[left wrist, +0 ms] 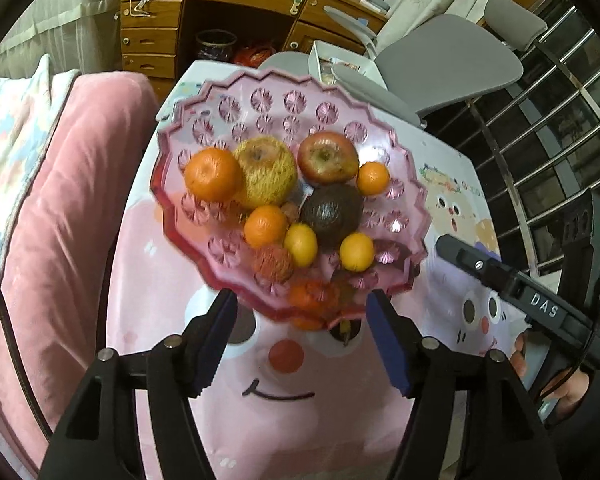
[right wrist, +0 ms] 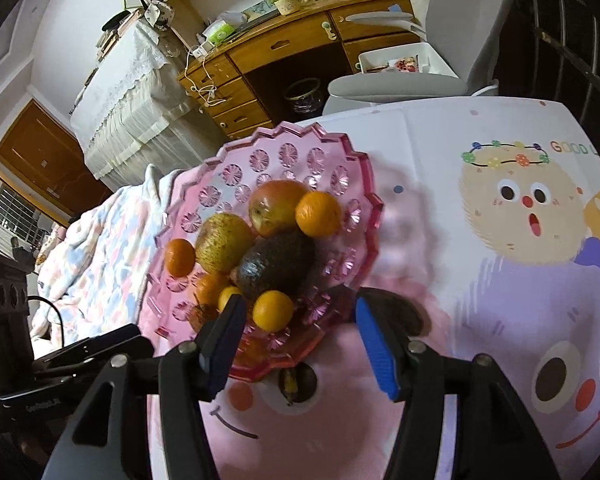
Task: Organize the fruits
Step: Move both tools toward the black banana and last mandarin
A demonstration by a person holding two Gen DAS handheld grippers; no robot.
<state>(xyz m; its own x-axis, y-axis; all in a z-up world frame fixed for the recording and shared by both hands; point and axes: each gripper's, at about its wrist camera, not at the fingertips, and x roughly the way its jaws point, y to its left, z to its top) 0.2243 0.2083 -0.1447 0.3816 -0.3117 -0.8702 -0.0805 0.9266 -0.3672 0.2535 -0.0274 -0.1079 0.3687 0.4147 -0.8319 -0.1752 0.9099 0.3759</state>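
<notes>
A pink scalloped fruit bowl stands on the cartoon-printed table. It holds several fruits: a yellow apple, a red apple, a dark avocado and several oranges. A banana tip shows under the bowl's near rim. My left gripper is open just short of the near rim. My right gripper is open at the rim of the bowl, by a small orange. The right gripper's body also shows in the left wrist view.
A pink cushion and blanket lie left of the table. A grey chair and a wooden desk stand behind. A white tray sits at the far side. A metal railing is at the right.
</notes>
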